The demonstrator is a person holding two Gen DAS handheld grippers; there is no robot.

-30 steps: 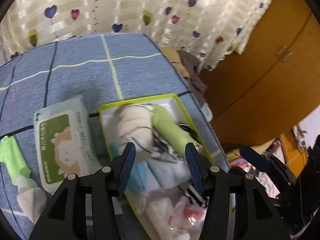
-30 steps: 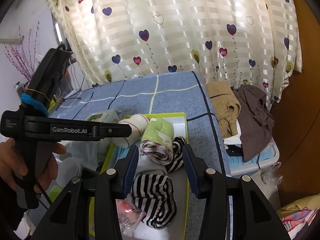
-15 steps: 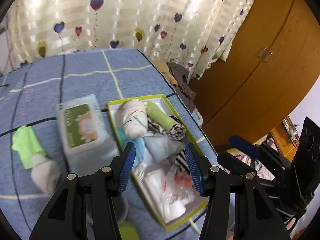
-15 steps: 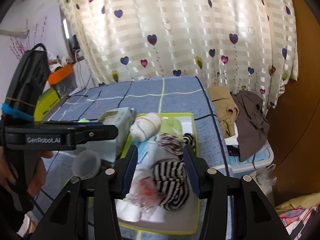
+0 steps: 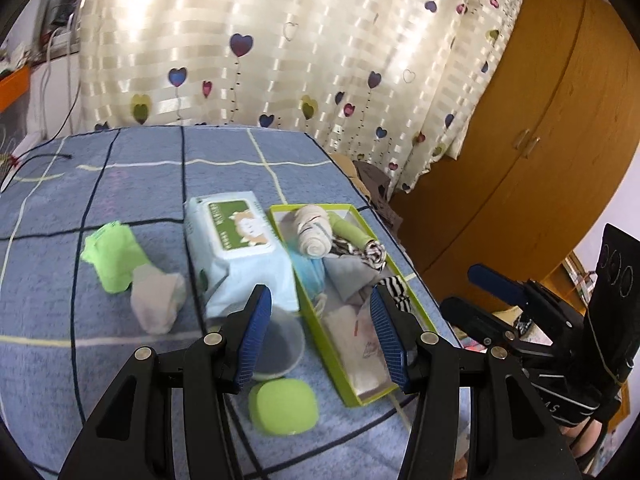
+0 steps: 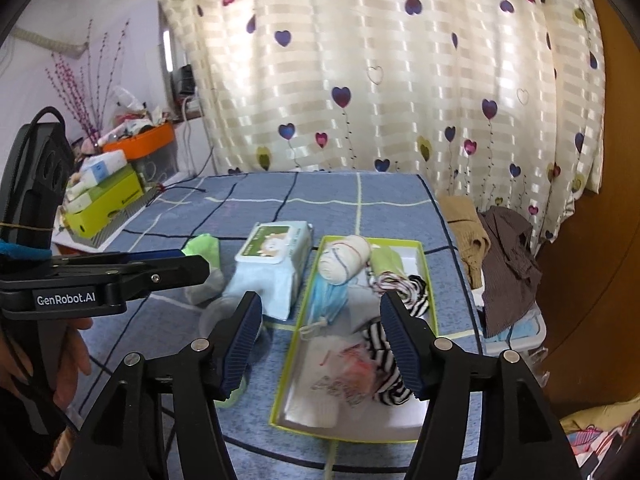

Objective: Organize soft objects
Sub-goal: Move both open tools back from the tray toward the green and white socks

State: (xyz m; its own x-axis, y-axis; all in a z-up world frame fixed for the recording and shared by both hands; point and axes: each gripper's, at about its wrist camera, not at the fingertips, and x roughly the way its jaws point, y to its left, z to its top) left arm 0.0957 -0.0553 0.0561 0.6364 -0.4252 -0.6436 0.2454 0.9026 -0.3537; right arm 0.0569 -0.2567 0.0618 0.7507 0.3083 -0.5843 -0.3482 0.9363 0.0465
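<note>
My right tool (image 6: 320, 344) is opening, wide and empty, above the green box (image 6: 425, 276) of rolled socks (image 6: 344, 262). My left tool (image 5: 318, 334) gapes empty. Wipes pack (image 5: 236, 240) stands just beside the box on the blue bench (image 5: 132, 168).

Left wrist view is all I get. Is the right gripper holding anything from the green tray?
Observer: No. The right gripper has its fingers opening with nothing between them; the striped sock lies in the green tray.
Operator: What's past the blue cloth on the left gripper's side?
Observer: A yellow-green box with small cartons stacked on top, and an orange bin behind it.
</note>
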